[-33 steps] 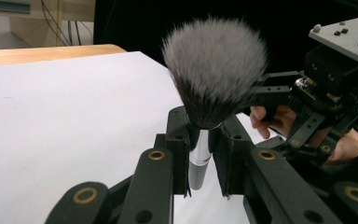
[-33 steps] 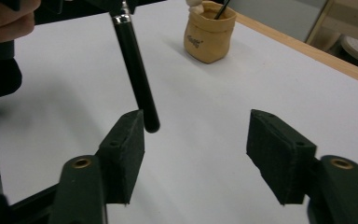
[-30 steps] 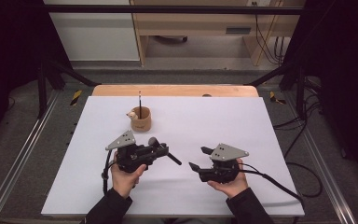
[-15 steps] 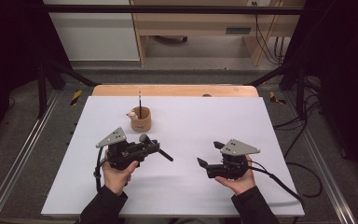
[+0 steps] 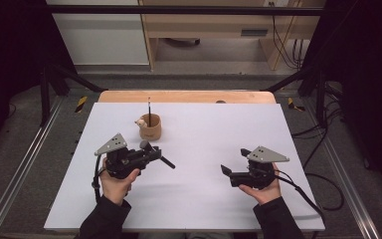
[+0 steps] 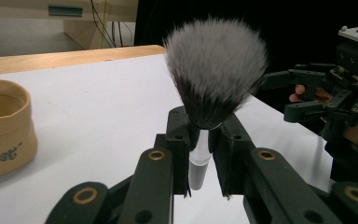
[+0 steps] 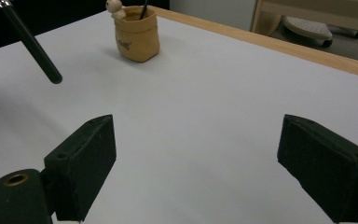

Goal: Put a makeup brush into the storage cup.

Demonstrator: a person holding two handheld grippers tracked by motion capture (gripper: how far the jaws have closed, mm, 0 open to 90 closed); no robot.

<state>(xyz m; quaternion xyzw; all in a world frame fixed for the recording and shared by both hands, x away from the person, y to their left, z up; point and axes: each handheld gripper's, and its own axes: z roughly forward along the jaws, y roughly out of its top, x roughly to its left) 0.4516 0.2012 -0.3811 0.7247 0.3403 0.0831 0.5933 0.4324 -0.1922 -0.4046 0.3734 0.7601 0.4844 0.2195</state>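
Above the white bench [image 5: 199, 199], a makeup brush [image 6: 212, 88] is clamped in the left tool [image 6: 204, 140] — the right tool [image 7: 193, 168], just opened, is held empty.

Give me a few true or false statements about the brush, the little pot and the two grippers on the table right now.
1. The left gripper is clamped on the brush. True.
2. The right gripper holds the brush handle. False: its jaws stand wide apart with nothing between them.
3. The pot stands upright with a thin stick in it. True.
4. The brush rests inside the pot. False: it is held apart from the pot, above the table.
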